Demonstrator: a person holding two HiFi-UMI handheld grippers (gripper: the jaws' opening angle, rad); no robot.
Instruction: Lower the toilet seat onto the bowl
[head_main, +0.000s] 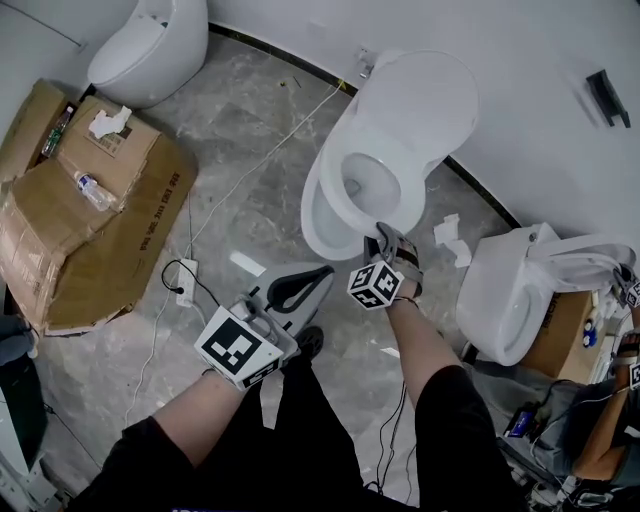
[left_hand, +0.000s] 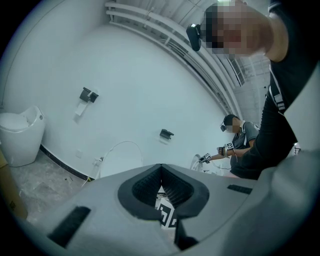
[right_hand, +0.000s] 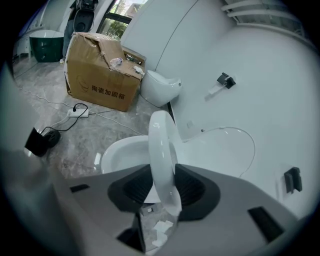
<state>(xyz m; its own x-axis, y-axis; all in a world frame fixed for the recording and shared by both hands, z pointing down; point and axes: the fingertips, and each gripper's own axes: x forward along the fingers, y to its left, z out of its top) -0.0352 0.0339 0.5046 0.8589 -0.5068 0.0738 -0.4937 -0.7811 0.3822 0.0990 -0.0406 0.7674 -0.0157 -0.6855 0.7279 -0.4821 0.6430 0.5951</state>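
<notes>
Right gripper (right_hand: 162, 186) pinches the half-lowered toilet seat (right_hand: 161, 142) by its rim. The glossy plastic may slip free and slam onto the bowl (right_hand: 119, 151). Left gripper (left_hand: 161, 170) is closed and empty, so no backup.

This looks like a bare test room, not a lived-in bathroom. Three white toilets line one white wall. The near toilet (head_main: 330, 215) has its toilet seat (right_hand: 162, 150) between the fingers (right_hand: 192, 186) of the right gripper (head_main: 385, 235). A second toilet (head_main: 150, 45) stands well to their left and a third toilet (head_main: 505, 290) just to their right. Left of the fingers, flattened cardboard boxes (head_main: 90, 200) and a power strip (head_main: 186, 281) lie on the grey stone floor (head_main: 250, 130). Right of them, a second person (left_hand: 240, 145) works with grippers.
</notes>
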